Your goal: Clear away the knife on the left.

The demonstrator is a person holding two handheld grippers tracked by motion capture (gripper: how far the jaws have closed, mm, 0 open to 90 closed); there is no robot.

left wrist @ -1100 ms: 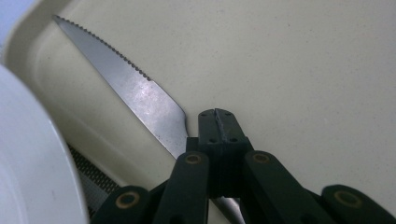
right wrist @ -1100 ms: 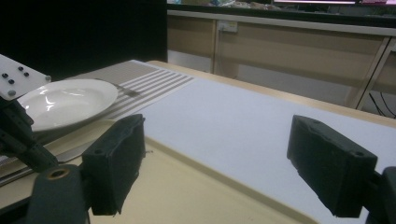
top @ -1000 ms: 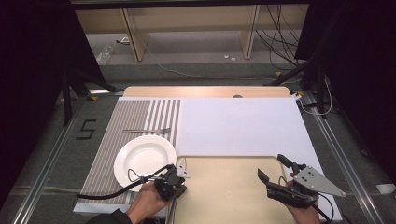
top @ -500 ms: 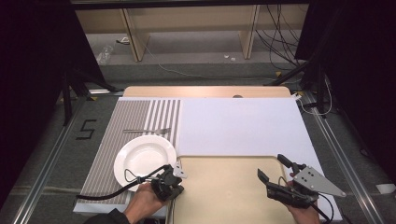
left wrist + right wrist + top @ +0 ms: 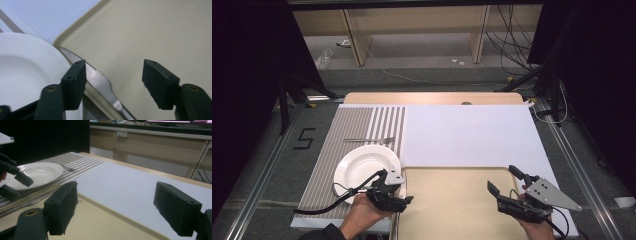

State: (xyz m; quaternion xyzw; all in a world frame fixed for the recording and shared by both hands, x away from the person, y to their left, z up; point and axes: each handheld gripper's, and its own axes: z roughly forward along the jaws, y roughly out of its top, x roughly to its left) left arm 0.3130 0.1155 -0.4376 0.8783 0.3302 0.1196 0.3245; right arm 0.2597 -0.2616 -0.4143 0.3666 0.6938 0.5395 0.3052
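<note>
Since the earlier frame the left gripper [image 5: 398,186] is lifting slightly off the tray's left rim, and its jaws have just been opening; they are now standing released, with nothing pressed between them. In the left gripper view the serrated steel table knife [image 5: 96,79] is lying below and between the jaws, its blade resting along the rim of the beige tray [image 5: 155,37], just beside the white glossy round plate [image 5: 23,72]. The knife's handle is being cut off at the bottom edge. The plate is sitting on a ribbed striped placemat [image 5: 327,150], with a fork [image 5: 369,140] lying beyond it. The right gripper [image 5: 506,180] is hovering over the tray's right part, jaws released and holding nothing. The tray's smooth middle is offering open room between the 2 grippers.
</note>
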